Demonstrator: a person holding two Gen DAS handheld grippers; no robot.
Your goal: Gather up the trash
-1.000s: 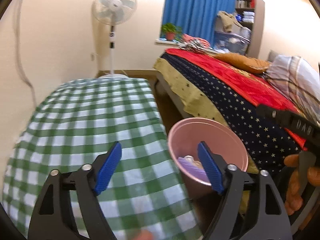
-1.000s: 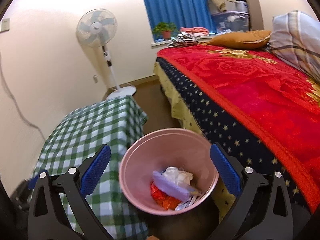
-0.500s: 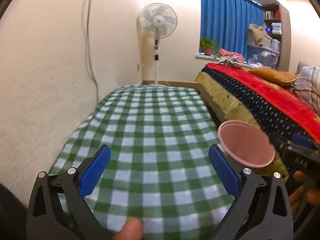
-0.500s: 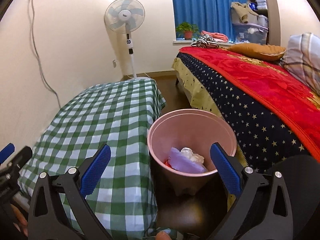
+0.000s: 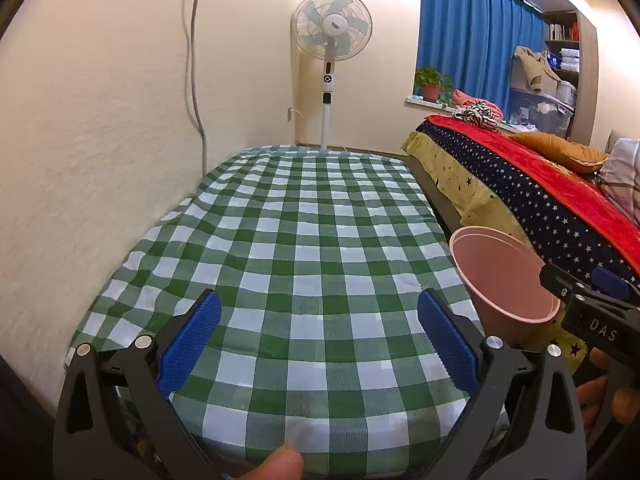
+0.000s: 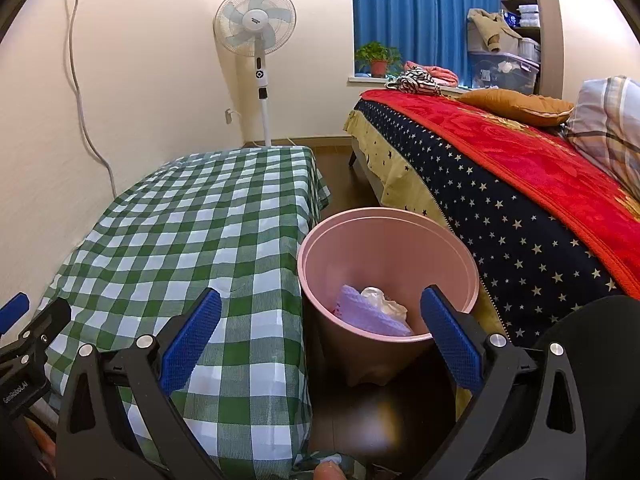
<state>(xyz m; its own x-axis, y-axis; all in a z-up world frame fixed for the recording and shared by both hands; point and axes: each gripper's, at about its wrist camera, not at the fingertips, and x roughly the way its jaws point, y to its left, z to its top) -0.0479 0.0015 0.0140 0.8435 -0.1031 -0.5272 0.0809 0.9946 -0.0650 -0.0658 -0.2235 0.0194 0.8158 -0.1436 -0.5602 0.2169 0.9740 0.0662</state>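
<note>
Left gripper (image 5: 318, 344) swung from pink bin (image 6: 386, 280) toward checkered cloth (image 5: 296, 240); jaws spread, empty. Right gripper (image 6: 320, 344) spread, empty; "GenRoboAI", "DAS" legible.

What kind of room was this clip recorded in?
Most likely a bedroom in a home. A bed with a red blanket and pillows fills the right side, a standing fan is against the wall, and a blue curtain covers the window. A pink bin stands beside the bed.

A white pedestal fan (image 5: 331, 26) stands against the wall beyond the green-checked counter (image 5: 280, 240); a red-blanketed bed (image 6: 520, 168) lies right.
</note>
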